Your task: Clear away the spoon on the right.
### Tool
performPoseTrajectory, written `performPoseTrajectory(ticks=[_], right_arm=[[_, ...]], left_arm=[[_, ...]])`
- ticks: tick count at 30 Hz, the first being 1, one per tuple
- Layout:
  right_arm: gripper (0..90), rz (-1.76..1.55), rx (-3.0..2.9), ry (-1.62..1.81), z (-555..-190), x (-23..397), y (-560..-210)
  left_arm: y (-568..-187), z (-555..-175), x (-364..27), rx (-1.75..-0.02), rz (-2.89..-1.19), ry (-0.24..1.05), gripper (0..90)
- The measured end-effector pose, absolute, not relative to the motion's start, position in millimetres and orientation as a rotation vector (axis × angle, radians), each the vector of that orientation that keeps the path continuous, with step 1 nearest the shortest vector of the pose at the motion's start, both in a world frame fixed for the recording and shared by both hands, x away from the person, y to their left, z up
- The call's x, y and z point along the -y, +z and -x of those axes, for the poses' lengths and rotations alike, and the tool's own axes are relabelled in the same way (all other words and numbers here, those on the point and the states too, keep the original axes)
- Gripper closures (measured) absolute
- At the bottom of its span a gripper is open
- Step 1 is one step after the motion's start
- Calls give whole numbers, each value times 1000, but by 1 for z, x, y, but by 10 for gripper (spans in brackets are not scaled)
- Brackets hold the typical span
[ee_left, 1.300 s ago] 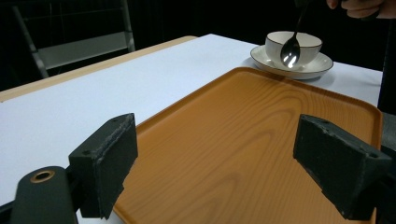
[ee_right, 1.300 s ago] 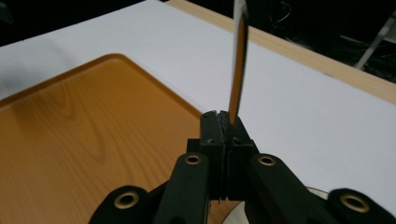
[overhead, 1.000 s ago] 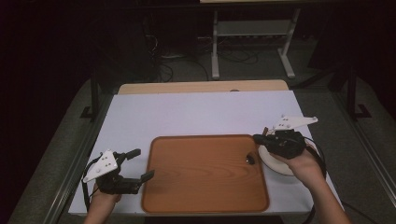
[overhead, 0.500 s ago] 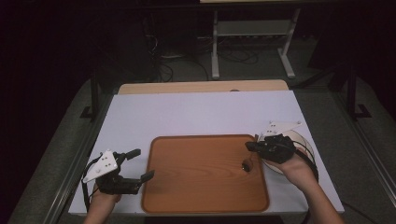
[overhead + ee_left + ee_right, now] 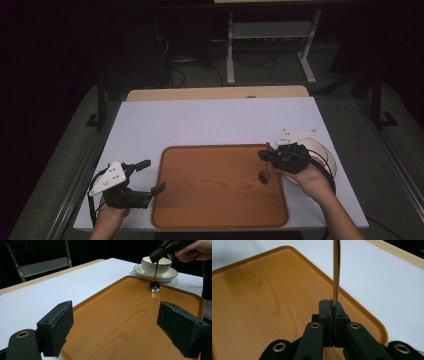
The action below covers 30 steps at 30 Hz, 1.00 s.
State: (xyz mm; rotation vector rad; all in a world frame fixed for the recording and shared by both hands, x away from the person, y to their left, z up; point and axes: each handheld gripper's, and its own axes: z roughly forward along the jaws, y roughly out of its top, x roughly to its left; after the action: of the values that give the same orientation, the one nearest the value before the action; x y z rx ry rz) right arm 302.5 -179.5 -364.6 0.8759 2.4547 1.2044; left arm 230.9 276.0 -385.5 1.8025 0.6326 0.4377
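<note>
High view: your right gripper (image 5: 266,156), clamped on the spoon (image 5: 263,176), has shifted from the bowl (image 5: 320,150) onto the tray (image 5: 220,220); set-down looks next. Left gripper (image 5: 150,176) rests with jaws apart.

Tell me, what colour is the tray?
Orange-brown wood grain; the tray shows best in the left gripper view.

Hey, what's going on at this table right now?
A person works with a gripper in each hand. The right gripper is shut on the handle of a spoon, which hangs bowl-down with its tip at or just above the wooden tray, near the tray's right edge. A cup sits on a saucer just beyond. The left gripper rests open at the tray's left edge, holding nothing.
</note>
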Motion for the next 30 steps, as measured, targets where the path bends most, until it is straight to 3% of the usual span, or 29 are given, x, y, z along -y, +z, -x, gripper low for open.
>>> performPoseTrajectory(ticks=[30], right_arm=[[878,-761,-2555,1152,-324,124,-379]], left_arm=[[-385,-230,-278,-640,-1798,448,136]])
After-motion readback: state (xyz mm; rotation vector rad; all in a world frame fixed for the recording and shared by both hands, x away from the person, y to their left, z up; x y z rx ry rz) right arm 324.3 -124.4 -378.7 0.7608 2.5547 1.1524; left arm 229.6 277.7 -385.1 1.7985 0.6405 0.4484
